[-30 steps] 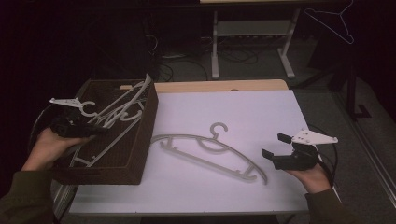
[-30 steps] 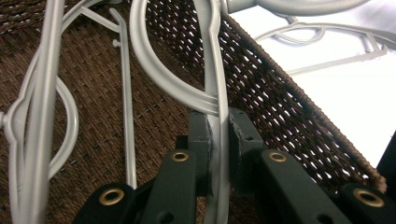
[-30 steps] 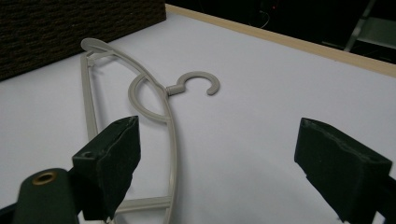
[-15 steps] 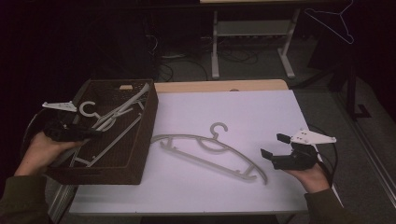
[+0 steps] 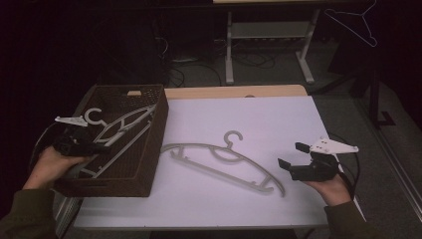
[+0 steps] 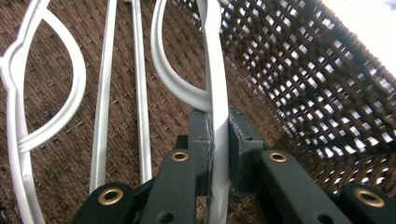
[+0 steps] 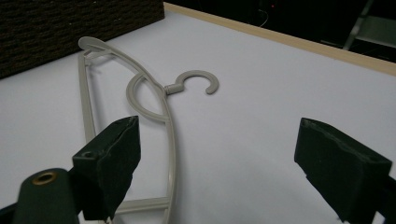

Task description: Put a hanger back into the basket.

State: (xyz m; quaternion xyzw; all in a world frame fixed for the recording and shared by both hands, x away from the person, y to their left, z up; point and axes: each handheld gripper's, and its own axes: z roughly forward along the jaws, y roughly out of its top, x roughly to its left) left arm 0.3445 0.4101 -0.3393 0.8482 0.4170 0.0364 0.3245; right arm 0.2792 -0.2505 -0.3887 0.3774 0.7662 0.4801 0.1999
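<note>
Left gripper (image 5: 99, 147) clamped on the arm of a pale hanger (image 6: 215, 84), pads pressing both sides of it; since a second ago that hanger has sunk from tilted above the woven basket (image 5: 149, 144) to lying low inside it, beside what looks like a second hanger (image 6: 28, 116) on the basket floor, though the high view is too dim to be sure. Right gripper (image 7: 224, 172), well right of the basket, unchanged: jaws wide, holding nothing, facing the grey hanger (image 5: 224, 162) flat on the white tabletop (image 5: 278, 119) just beside the basket's right wall
</note>
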